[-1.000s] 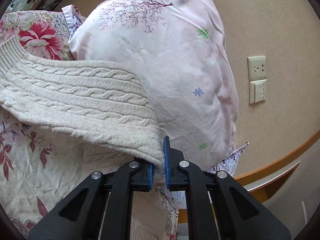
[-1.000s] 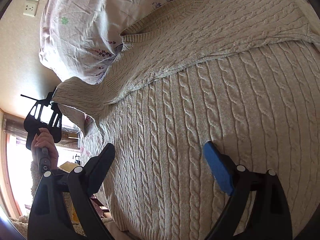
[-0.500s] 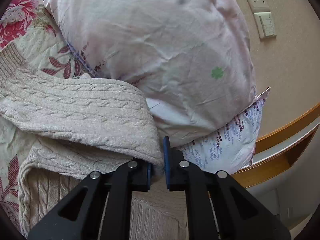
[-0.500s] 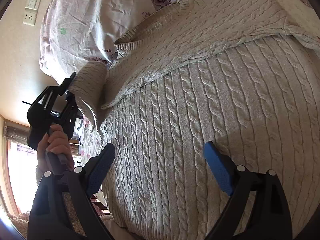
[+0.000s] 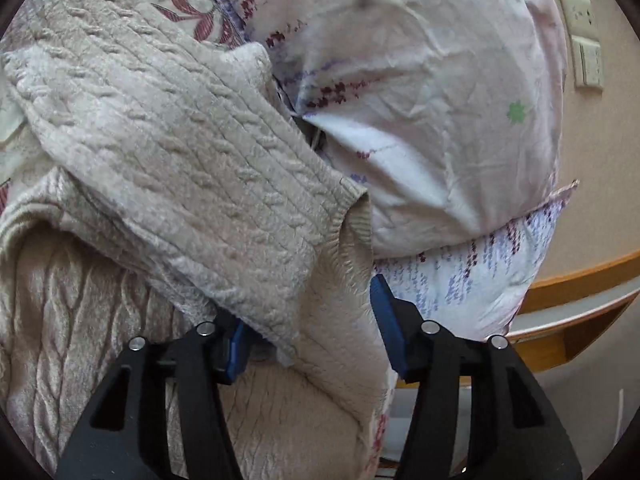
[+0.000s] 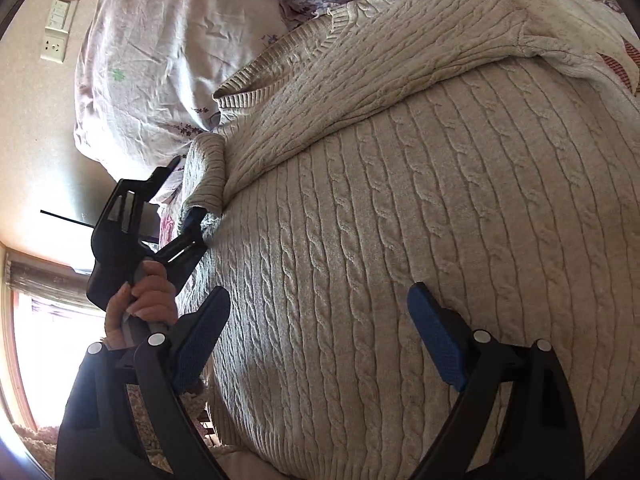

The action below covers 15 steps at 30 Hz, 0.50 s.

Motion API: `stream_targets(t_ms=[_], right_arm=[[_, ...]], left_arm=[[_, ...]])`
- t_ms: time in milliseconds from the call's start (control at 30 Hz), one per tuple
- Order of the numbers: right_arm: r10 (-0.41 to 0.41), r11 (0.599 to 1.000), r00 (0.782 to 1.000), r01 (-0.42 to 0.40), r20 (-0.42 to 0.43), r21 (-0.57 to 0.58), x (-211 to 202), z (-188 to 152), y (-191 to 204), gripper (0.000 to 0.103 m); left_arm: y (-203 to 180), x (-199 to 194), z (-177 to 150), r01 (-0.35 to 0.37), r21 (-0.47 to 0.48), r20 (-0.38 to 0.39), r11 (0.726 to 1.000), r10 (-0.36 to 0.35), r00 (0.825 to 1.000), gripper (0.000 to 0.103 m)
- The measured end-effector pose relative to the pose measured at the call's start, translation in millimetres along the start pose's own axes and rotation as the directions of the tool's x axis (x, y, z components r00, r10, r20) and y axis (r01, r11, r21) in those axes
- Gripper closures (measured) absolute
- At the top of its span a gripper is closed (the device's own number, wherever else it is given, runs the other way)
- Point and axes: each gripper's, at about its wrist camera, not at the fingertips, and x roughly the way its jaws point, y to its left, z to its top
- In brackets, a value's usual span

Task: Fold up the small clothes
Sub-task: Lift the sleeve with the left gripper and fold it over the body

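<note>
Since 0.5 s ago the left gripper (image 5: 308, 332) had spread its fingers, releasing the sleeve (image 5: 192, 168) folded onto the sweater (image 6: 400, 240); the right gripper (image 6: 316, 344) hovered wide, holding nothing, and should smooth it flat.

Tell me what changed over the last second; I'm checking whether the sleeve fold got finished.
The left gripper carried the sleeve across onto the sweater, then its jaws opened and let go. The right gripper stayed open above the sweater, and the pillow did not move.
</note>
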Motion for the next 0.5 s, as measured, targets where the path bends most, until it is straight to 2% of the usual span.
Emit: stream_targets(t_ms=[100,333,400,500], right_arm=[[0.001,1.000,1.000,-0.001,0.000,-0.003,-1.9,0.1,-1.1,0.011],[0.001,1.000,1.000,-0.001,-0.006,-0.020,-1.0,1.3,2.4,0.011],[-0.003,1.000,1.000,0.002,-0.012,-0.028,1.0,2.9,4.7,0.011],[-0.009,0.999,1.000,0.009,-0.025,-0.034,3.8,2.1,6.1,0.010]], left_arm=[[16.0,-20.8,20.2,0.064,-0.131,0.065,0.989,-0.056,0.996,0.047],[40.8,-67.3,58.1,0.026,-0.196,0.215,0.980,0.017,0.976,0.047],[51.1,-78.3,67.8,0.020,-0.237,0.252,0.971,0.042,0.967,0.047],[69.4,-93.8,75.3,0.034,-0.302,0.289,0.953,0.058,0.956,0.053]])
